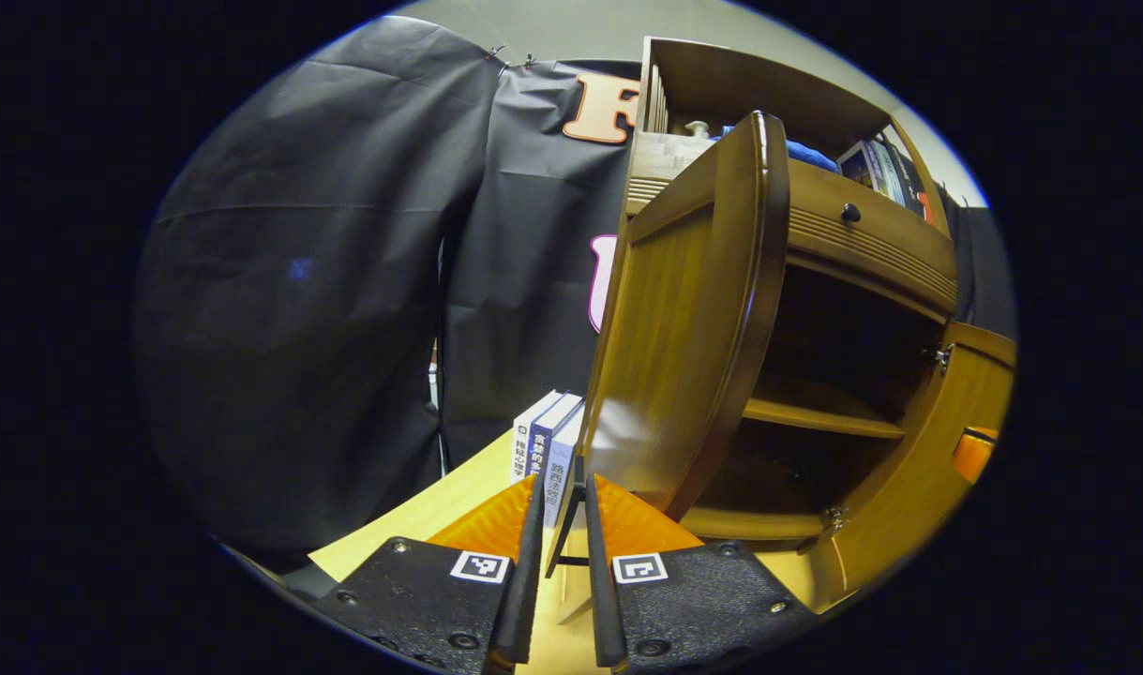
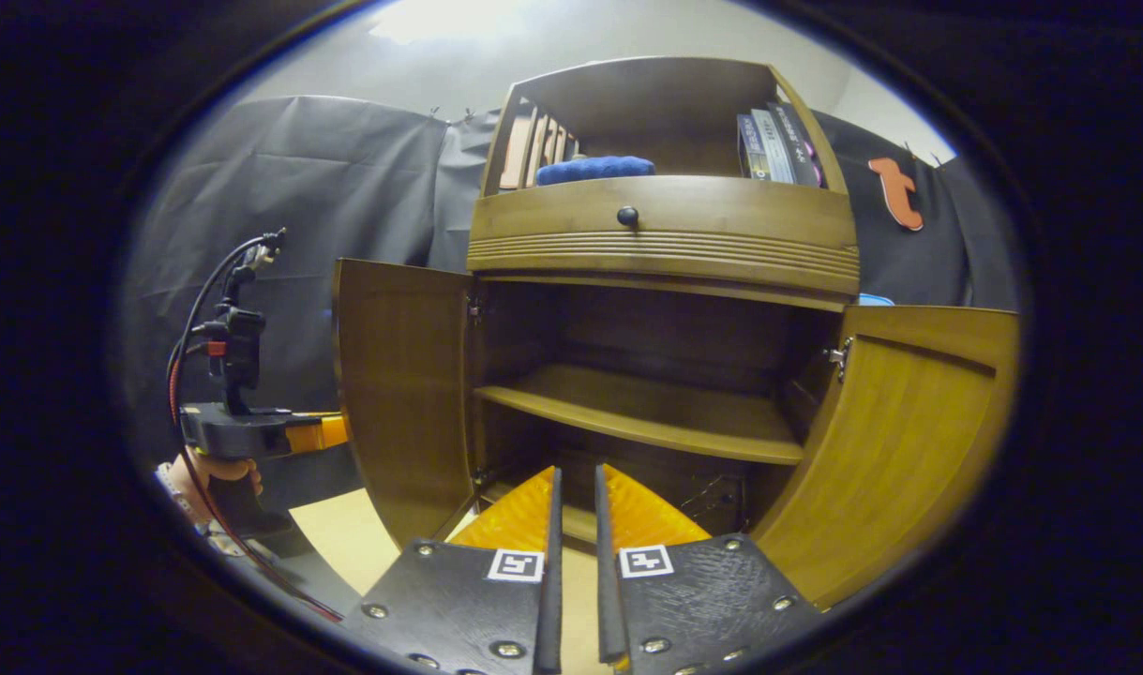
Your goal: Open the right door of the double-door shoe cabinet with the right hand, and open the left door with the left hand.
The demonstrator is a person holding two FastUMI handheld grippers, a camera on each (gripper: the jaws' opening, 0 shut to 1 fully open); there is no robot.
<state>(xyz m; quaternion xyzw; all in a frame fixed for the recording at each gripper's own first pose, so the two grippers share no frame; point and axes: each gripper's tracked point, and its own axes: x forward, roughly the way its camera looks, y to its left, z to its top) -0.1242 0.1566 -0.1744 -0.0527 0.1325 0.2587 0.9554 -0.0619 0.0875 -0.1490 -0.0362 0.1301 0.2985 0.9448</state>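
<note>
Right gripper view: we see the shoe cabinet [image 2: 665, 244] with both doors swung out. The left door [image 2: 402, 394] stands open at the left, the right door [image 2: 909, 450] at the right, and the inner shelf [image 2: 646, 412] lies exposed between them. Our right gripper [image 2: 574, 497] is nearly closed, its fingers holding nothing, just in front of the cabinet. Our left gripper [image 2: 252, 431] hangs beside the left door's outer face. In the left gripper view, the left gripper [image 1: 562, 506] is likewise nearly closed and empty, near the left door [image 1: 693, 319]; books [image 1: 545, 441] stand behind it.
</note>
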